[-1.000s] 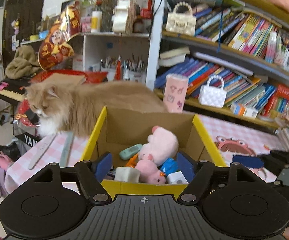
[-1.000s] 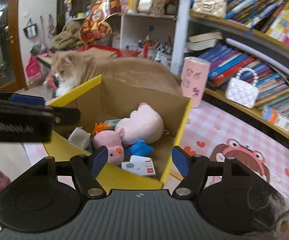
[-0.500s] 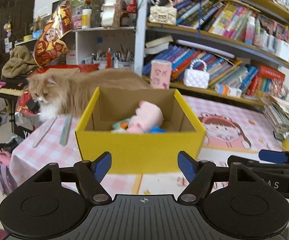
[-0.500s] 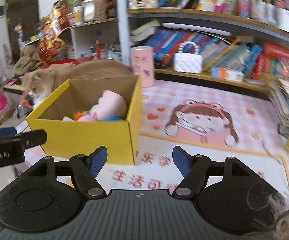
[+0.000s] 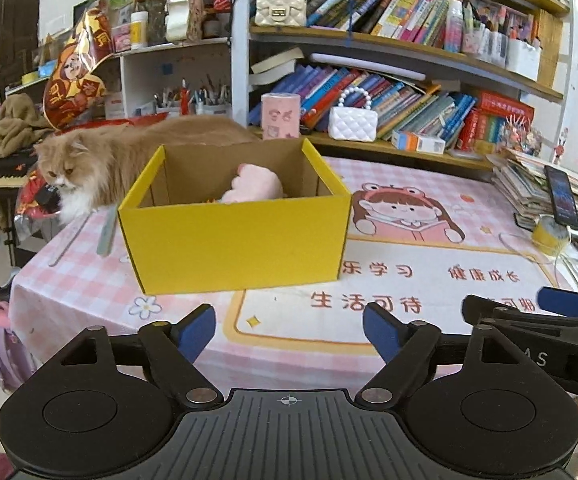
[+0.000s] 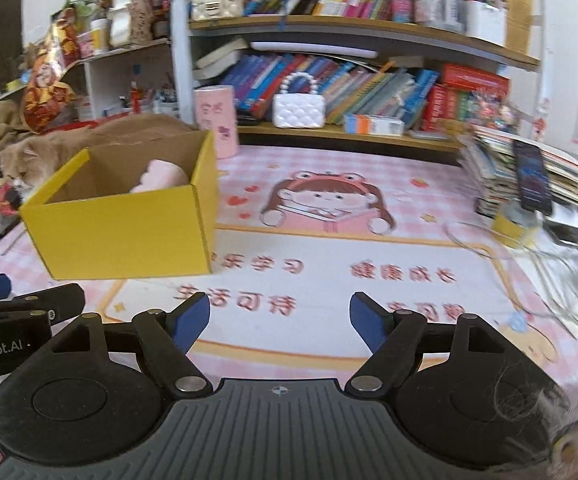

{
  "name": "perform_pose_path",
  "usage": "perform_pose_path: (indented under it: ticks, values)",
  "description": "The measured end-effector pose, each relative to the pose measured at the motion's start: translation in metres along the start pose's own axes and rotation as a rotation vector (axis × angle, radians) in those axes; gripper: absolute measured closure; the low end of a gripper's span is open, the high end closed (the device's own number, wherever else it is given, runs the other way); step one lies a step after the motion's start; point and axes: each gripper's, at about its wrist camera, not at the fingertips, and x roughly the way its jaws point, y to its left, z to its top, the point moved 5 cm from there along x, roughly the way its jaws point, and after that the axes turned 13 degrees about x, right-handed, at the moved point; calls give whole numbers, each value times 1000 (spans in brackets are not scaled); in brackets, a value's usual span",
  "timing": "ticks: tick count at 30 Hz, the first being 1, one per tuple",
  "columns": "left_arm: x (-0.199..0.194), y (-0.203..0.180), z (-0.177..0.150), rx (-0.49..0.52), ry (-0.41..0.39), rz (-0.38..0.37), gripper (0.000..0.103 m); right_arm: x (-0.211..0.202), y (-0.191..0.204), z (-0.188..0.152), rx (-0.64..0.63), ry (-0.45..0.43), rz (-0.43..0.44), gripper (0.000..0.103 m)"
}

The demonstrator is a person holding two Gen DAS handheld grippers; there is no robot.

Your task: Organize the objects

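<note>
Both tongs, our left gripper (image 5: pixel 289 334) and right gripper (image 6: pixel 280 322), have just been widening, jaws apart and empty; we see 1 pink plush (image 5: pixel 255 184) in the yellow box (image 5: pixel 233 246).

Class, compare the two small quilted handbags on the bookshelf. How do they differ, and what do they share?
The cream handbag sits on the higher shelf; the white handbag sits on the shelf below. The cream handbag has a dark clasp on its front; the white handbag shows none. Both are quilted, stand upright and have a beaded loop handle.
</note>
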Motion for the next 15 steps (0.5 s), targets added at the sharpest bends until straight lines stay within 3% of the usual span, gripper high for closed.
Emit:
perform_pose_path:
  ticks: [7, 15]
  values:
    - [-1, -19, -3, 55, 5, -2, 9, -10, -20, -13, 57, 13, -76, 15]
    - [8, -40, 1, 99, 29, -7, 7, -15, -45, -10, 84, -21, -201, 5]
